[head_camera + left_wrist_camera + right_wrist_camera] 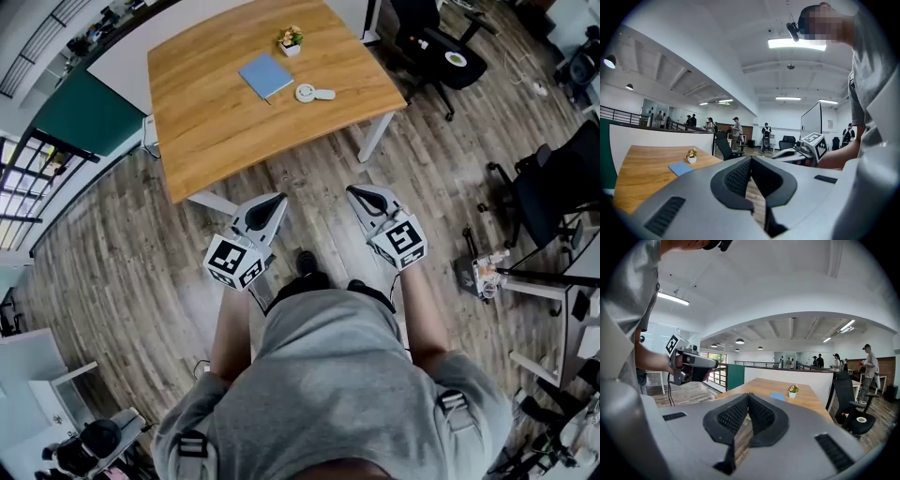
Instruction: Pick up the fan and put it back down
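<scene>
Jaws shut and empty on left gripper [278, 199] and right gripper [353, 191]; the small white handheld fan [314, 93] lies well ahead between them, handle pointing right.

Approach to the table: open at the near edge, crowded toward the far edge.

Bare plank floor [319, 169] is found between the table [206, 122] and both the left gripper [277, 200] and the right gripper [354, 193]. A white table leg [377, 134] and a white foot [212, 202] flank that gap. The near part of the table top is unoccupied. Further in, a blue notebook [265, 75], a flower pot [290, 40] and the fan [313, 93] are set close together. A black office chair [441, 52] stands off the right side.
</scene>
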The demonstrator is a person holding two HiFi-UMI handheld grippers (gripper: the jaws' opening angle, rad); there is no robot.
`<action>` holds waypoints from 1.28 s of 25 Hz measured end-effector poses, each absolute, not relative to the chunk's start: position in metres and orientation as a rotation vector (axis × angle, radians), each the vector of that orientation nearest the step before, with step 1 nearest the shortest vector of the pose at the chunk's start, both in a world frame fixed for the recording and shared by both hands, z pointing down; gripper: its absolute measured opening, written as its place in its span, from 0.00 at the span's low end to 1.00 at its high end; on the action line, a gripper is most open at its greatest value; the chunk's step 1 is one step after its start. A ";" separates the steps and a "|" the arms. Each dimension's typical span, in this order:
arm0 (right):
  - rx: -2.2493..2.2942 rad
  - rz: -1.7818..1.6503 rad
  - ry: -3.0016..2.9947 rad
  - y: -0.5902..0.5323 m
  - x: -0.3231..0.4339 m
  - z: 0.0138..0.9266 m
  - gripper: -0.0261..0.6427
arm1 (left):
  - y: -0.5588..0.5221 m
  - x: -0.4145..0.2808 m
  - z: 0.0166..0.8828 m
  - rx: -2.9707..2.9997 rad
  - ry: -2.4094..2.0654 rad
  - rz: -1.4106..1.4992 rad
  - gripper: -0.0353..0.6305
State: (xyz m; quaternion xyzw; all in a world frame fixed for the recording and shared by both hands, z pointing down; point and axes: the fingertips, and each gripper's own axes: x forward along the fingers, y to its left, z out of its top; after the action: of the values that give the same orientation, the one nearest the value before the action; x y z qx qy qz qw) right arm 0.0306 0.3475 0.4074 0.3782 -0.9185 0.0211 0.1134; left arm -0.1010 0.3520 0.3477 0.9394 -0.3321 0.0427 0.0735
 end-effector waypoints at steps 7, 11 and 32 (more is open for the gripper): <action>1.152 0.078 -2.680 0.326 -0.001 0.410 0.05 | 0.327 -0.134 0.349 2.831 -0.973 0.139 0.08; 1.181 0.083 -2.670 0.317 -0.013 0.411 0.05 | 0.319 -0.147 0.351 2.837 -0.953 0.150 0.08; 1.227 0.143 -2.629 0.282 -0.024 0.437 0.05 | 0.276 -0.161 0.369 2.843 -0.894 0.197 0.08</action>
State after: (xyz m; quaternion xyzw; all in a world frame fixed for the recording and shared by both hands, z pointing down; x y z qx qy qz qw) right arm -0.0241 0.2822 0.4367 0.4193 -0.8988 0.0487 0.1182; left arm -0.1607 0.2762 0.3693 0.9491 -0.2983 0.0657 0.0772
